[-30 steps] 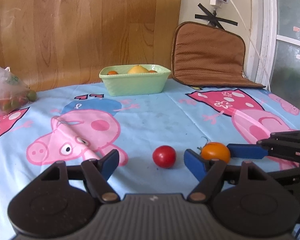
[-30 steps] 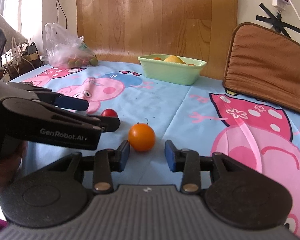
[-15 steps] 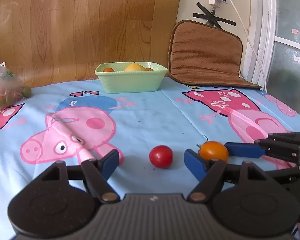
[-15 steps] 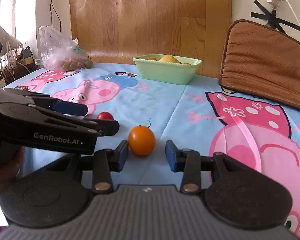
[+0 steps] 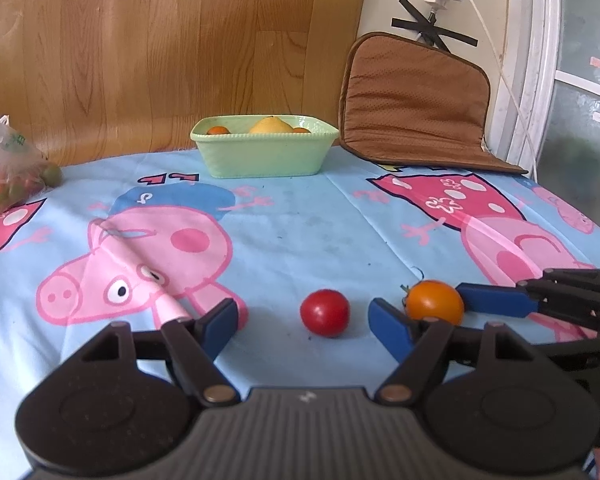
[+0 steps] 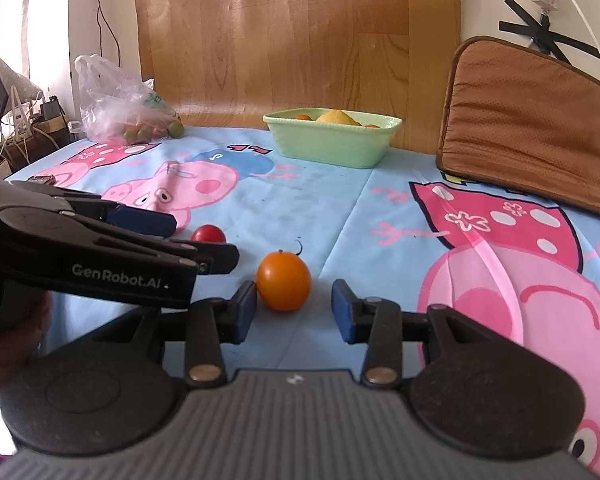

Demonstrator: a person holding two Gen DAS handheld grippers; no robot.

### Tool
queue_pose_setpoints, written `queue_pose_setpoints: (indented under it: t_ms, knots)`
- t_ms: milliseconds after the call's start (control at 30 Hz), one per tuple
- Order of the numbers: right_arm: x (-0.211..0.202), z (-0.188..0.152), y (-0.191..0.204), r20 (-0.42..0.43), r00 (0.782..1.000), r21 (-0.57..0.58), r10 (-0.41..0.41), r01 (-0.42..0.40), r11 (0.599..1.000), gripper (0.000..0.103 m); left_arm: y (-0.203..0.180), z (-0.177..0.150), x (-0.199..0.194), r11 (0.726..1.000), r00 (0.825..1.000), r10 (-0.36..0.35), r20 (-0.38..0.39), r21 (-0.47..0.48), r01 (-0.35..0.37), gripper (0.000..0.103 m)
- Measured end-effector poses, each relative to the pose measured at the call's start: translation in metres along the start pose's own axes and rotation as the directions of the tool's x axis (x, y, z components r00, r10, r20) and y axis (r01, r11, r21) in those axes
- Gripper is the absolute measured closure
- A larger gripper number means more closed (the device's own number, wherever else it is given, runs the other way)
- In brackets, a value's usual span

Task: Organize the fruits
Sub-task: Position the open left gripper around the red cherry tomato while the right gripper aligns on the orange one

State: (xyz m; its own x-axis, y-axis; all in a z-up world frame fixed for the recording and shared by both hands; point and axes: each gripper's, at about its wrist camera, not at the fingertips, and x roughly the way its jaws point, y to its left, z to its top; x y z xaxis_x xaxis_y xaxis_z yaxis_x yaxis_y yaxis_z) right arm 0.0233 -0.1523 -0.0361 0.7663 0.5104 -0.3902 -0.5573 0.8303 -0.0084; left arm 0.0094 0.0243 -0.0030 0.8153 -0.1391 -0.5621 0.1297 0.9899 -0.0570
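Two grippers flank two tomatoes on the table.
Left gripper, jaws open, frames the red tomato; right gripper, jaws open, brackets the orange tomato.

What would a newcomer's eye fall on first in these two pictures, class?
Two small fruits on the bright cartoon-pig tablecloth: a red tomato between the open fingers of the left tool, and an orange tomato just ahead of the open right tool. Behind them, near the wooden wall, stands a pale green dish already holding fruit.
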Motion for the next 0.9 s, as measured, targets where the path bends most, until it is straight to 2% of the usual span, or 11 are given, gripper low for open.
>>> queue_pose_setpoints:
  t_ms: [467,900]
  knots:
    - [-0.0001,-0.0004,0.0041,-0.002,0.999,-0.017,-0.033,0.033,0.999,0.056,-0.0006,-0.0012,-0.002,1.0,1.0,0.009,0.01,0.008,-0.009,0.029]
    - [0.0003,0.0001,0.0029,-0.003,1.0,-0.01,-0.025,0.025,1.0,0.056,-0.0006,-0.0005,-0.0011,1.0,1.0,0.014,0.002,0.004,-0.014,0.029]
